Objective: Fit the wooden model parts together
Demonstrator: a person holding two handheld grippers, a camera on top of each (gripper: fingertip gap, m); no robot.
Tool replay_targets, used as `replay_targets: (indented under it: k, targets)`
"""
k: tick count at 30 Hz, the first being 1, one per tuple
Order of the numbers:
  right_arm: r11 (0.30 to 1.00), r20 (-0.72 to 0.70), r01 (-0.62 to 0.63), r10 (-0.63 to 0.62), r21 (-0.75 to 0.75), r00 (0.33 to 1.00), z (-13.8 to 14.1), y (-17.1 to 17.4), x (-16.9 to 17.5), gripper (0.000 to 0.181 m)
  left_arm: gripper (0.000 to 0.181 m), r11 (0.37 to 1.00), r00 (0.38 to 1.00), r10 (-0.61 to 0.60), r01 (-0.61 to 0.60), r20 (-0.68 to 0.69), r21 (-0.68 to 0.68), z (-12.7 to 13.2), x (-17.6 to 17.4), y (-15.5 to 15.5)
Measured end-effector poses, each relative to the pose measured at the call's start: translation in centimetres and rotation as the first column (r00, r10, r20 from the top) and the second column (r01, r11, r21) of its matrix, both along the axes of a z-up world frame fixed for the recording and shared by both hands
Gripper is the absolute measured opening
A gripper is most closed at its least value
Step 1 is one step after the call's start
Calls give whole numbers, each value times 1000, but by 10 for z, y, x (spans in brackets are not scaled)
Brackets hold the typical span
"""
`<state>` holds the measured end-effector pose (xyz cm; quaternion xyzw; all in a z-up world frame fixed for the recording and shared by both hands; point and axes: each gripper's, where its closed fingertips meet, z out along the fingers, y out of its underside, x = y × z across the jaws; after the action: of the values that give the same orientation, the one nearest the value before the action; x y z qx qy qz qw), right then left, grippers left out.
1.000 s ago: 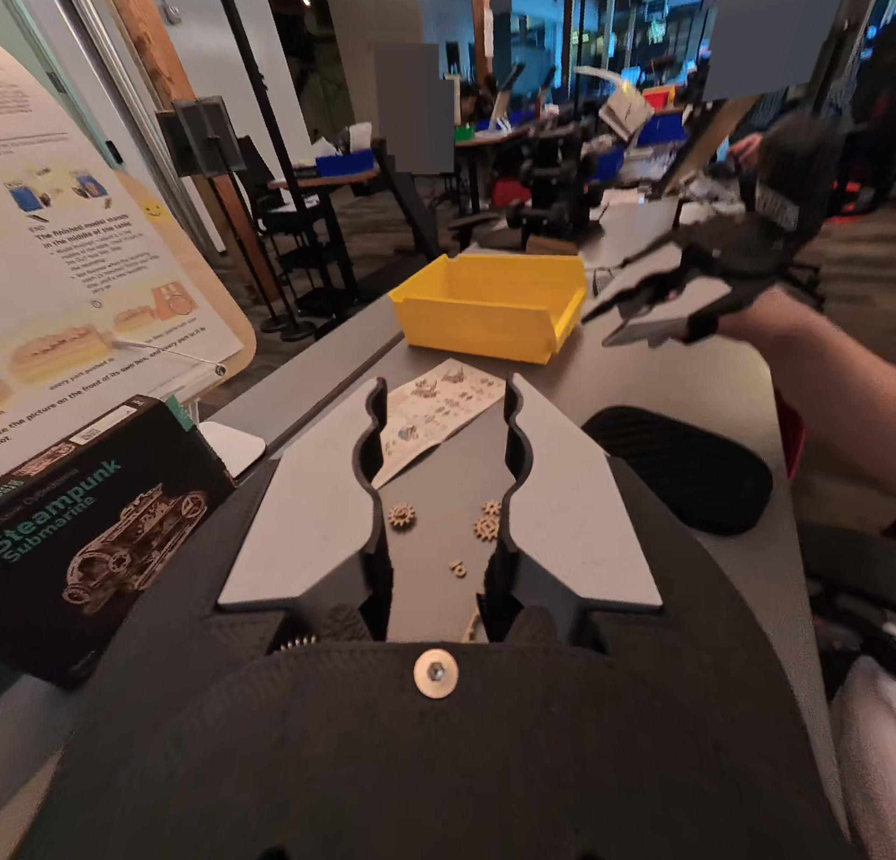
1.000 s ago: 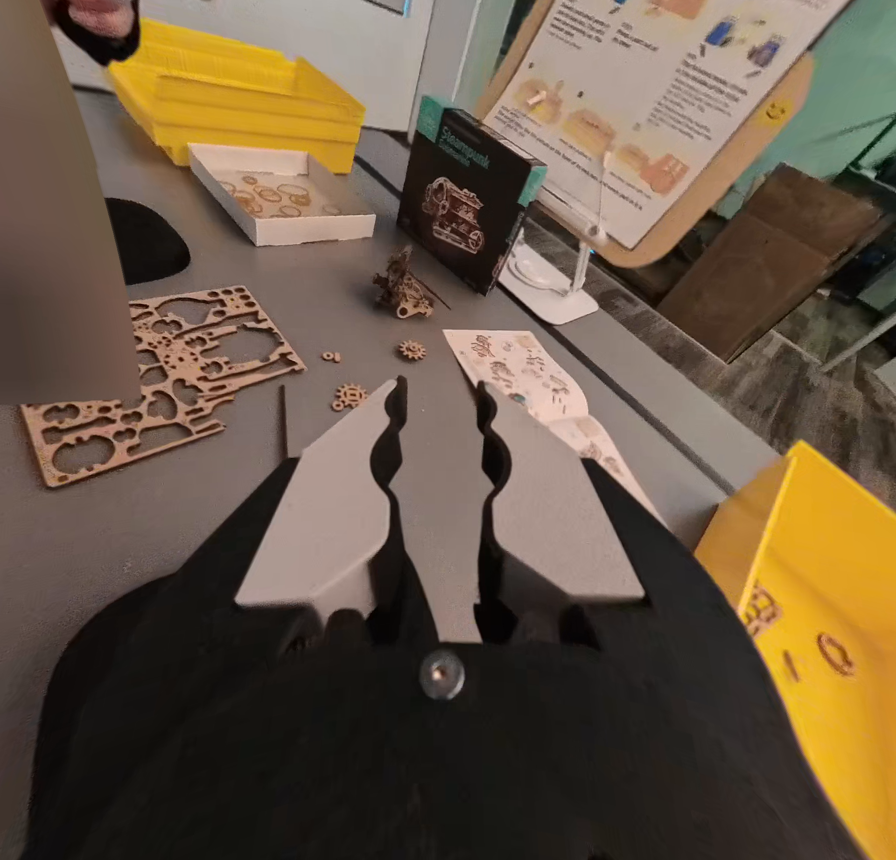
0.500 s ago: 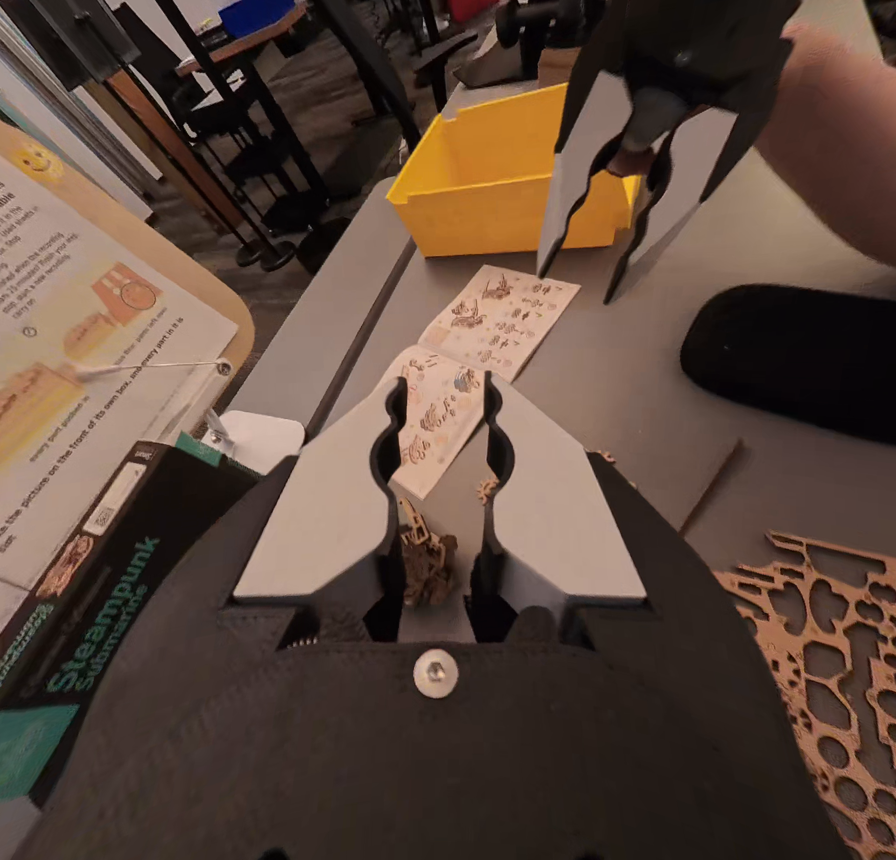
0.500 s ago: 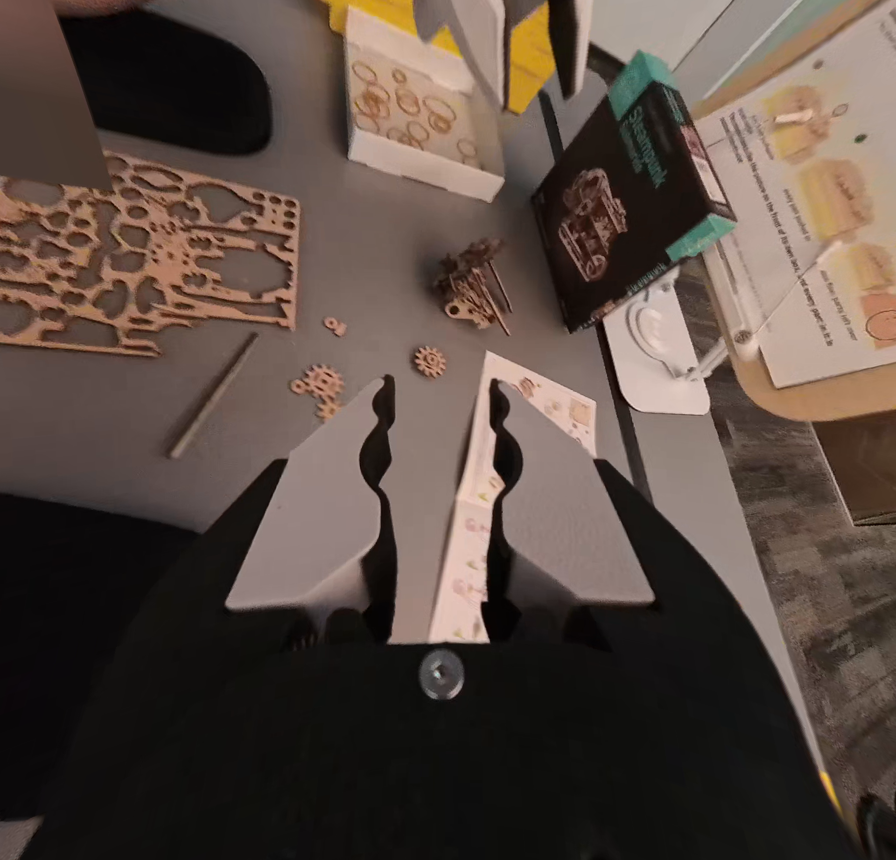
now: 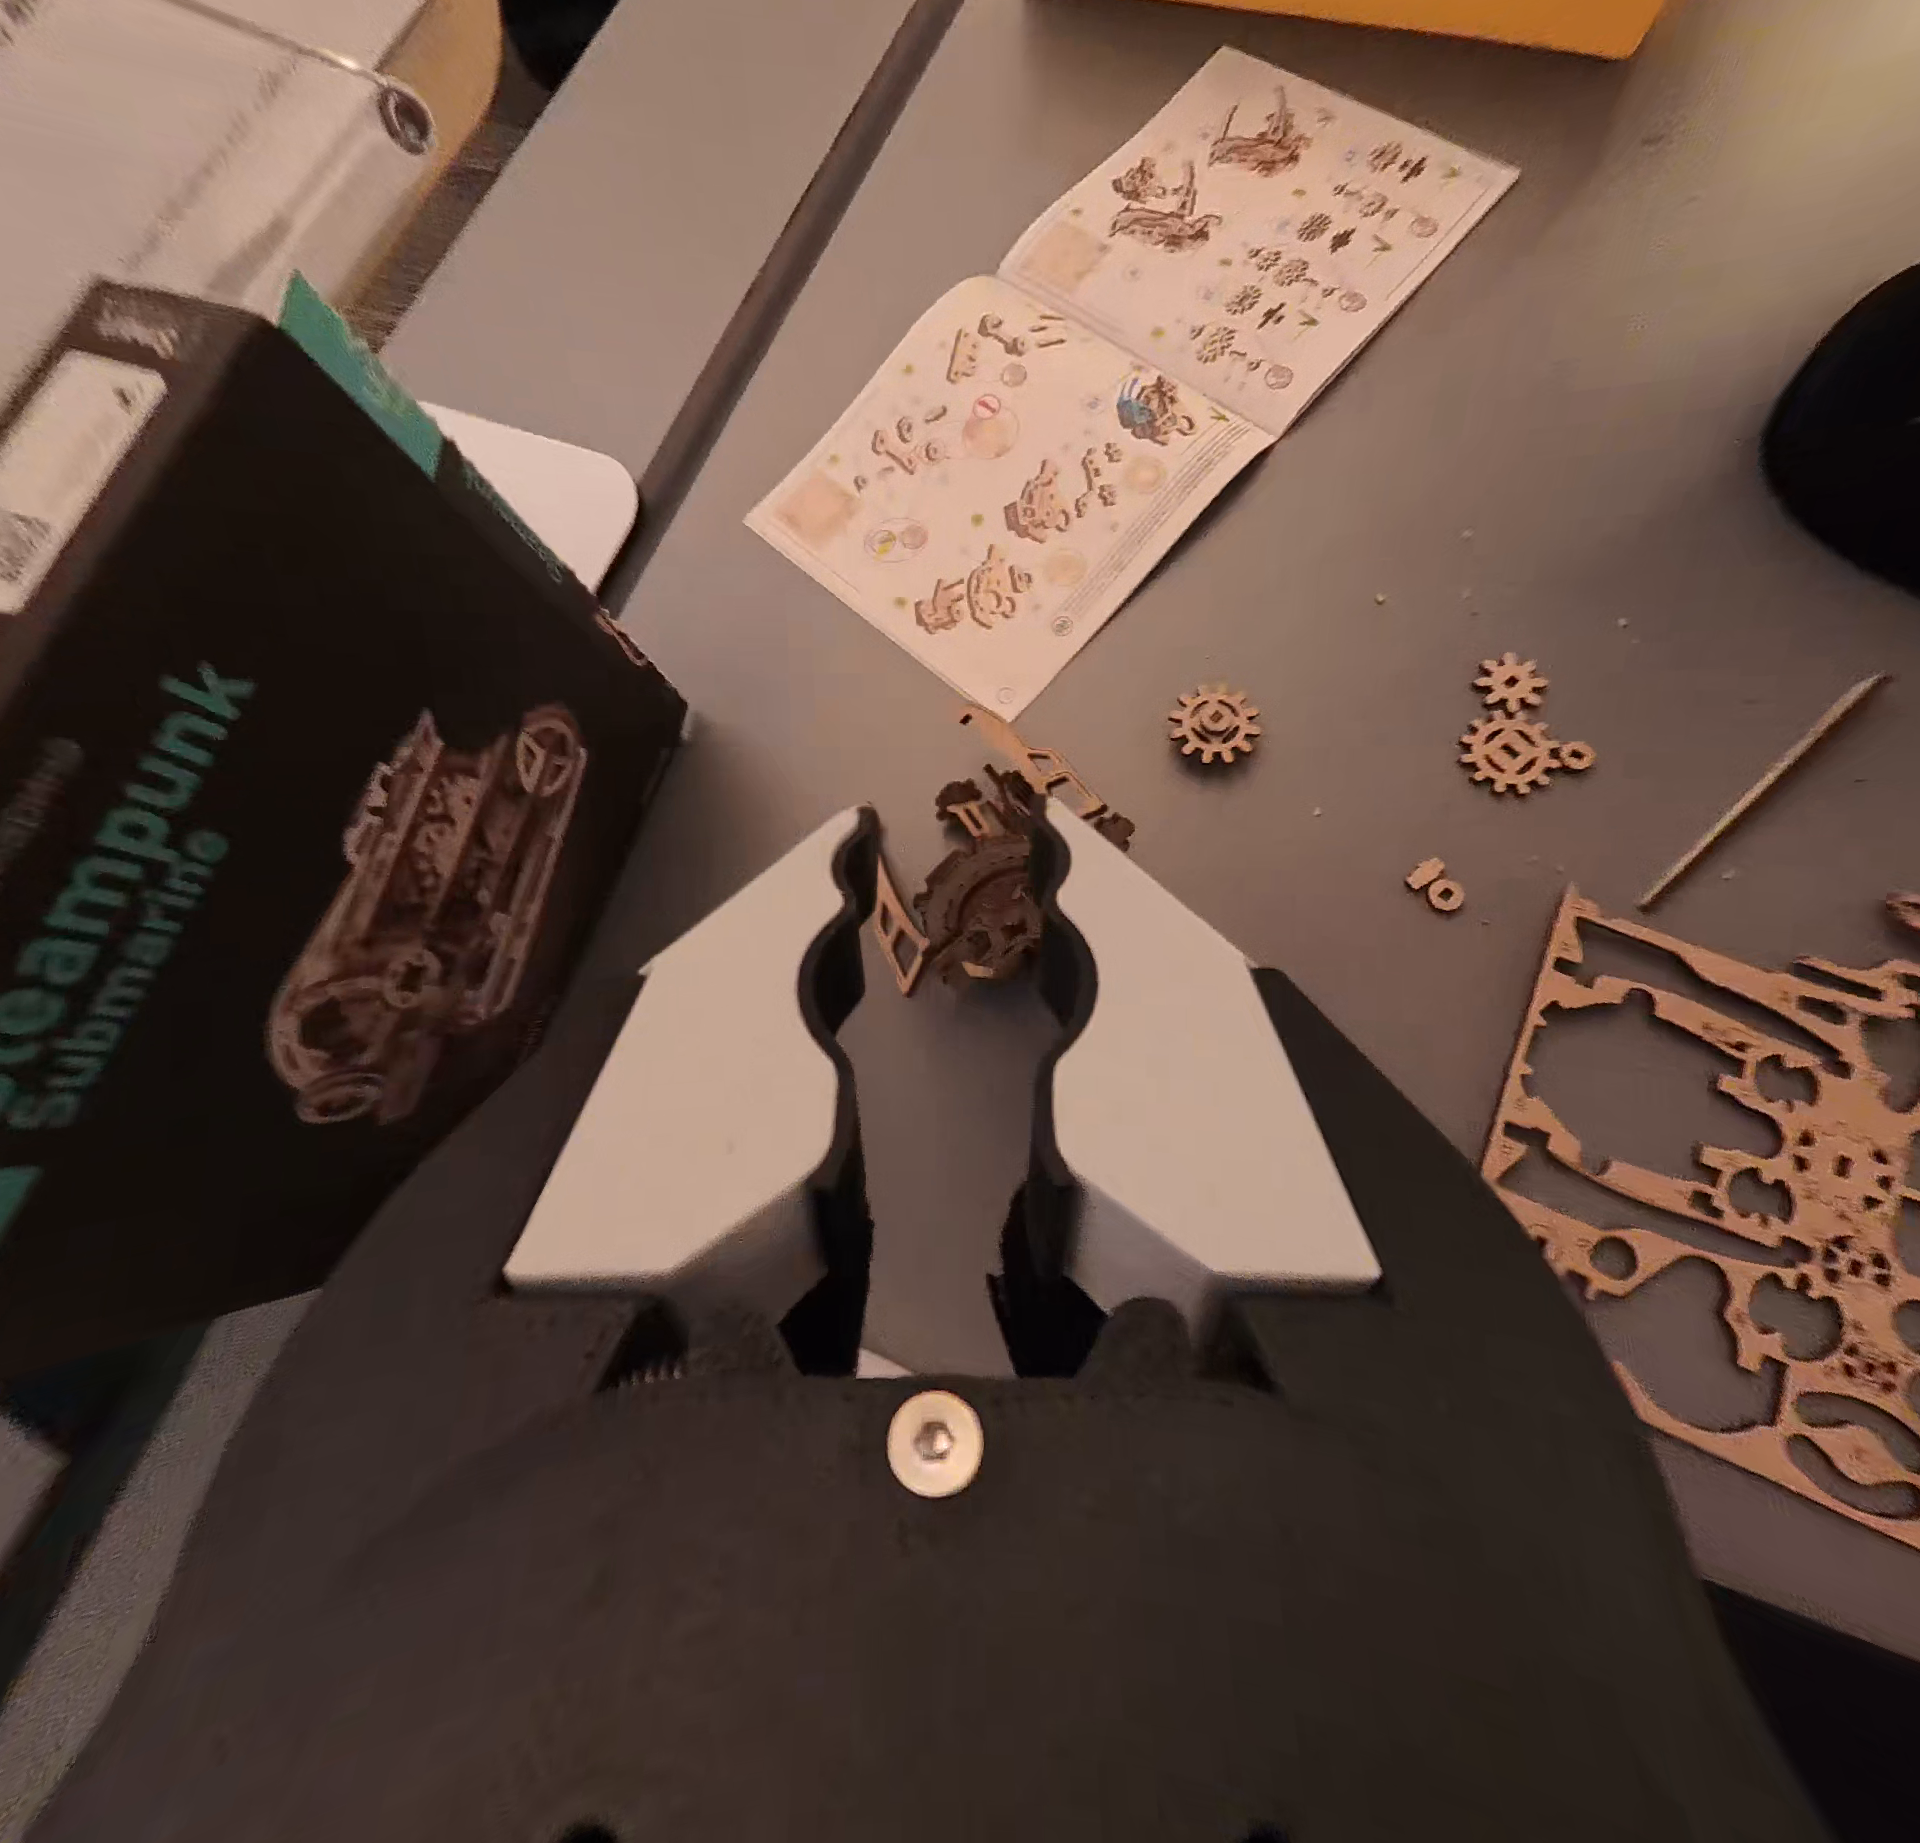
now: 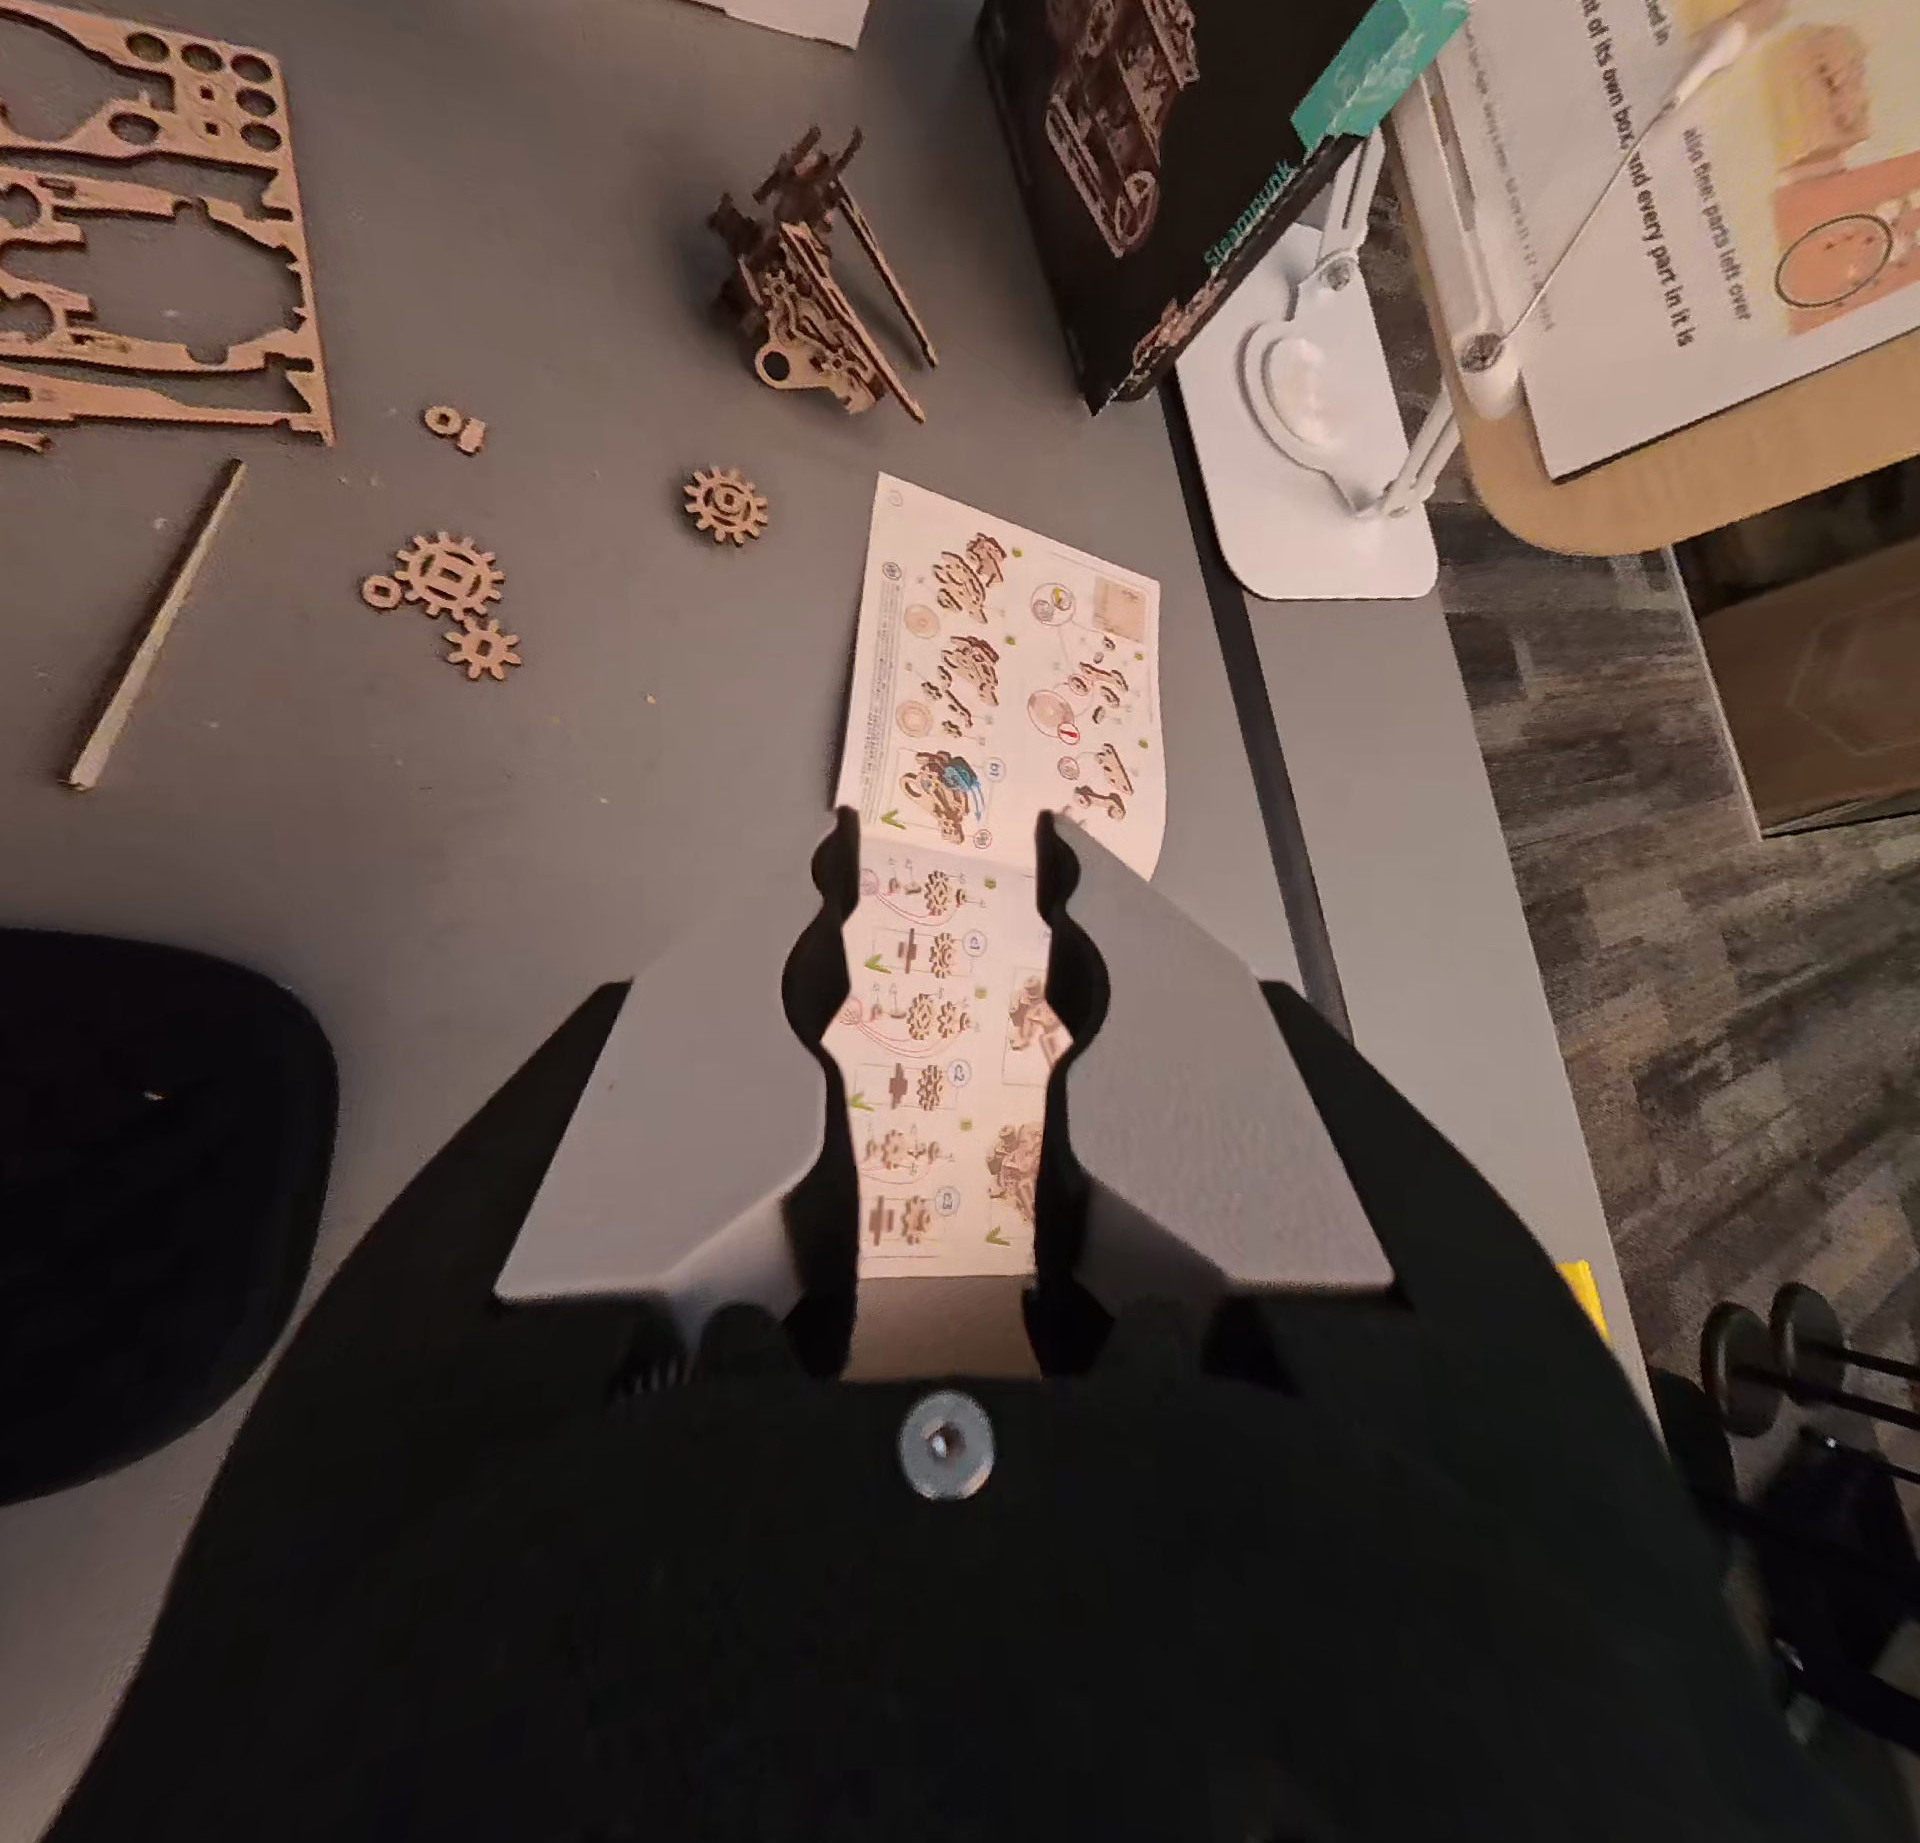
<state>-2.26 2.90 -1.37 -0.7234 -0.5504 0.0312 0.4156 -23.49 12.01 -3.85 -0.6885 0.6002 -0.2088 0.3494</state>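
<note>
The left claw (image 5: 951,837) is hanging spread wide, low over the gray bench (image 5: 1351,505). The half-built model (image 5: 977,910) is sitting in the middle of the frame, right between its tips, and I cannot tell if they are touching it. The model's long side is pointing up and a little right. The right claw (image 6: 945,827) is also spread and empty, hanging over the paper guide (image 6: 997,671), so the left one is much nearer. In the right view the model (image 6: 810,287) is lying at the upper middle. Loose gears (image 5: 1212,723) are lying just right of the model. The model's lower part is hiding behind the right finger (image 5: 1143,1045).
</note>
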Motion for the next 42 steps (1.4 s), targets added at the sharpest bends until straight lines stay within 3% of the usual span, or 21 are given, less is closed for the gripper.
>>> replay_targets:
  k: [3,6,12,18,23,30,42]
  targets:
    - [1000,28,16,-16,-6,999,-2,2,4,32,27,996,997,-23,29,77,-82,4,6,-5]
    - [998,62,60,-59,-28,996,-7,5,16,32,27,984,986,-126,138,113,-108,11,27,-32]
    - [982,-38,190,-191,-16,981,13,13,45,31,20,974,974,-224,224,-20,24,-5,54,-57]
    - [947,-237,320,-313,-12,920,46,24,60,30,30,981,973,-195,191,-124,-41,-36,66,-63]
    - [942,-139,334,-331,-1,933,33,26,65,30,29,975,968,-217,209,-129,-73,-46,71,-67]
    - [941,-68,337,-338,-36,939,15,28,67,28,25,977,979,-203,201,-30,-72,-15,70,-72]
    - [953,-49,293,-297,-79,954,1,31,52,26,0,972,962,-173,202,211,-122,38,72,-79]
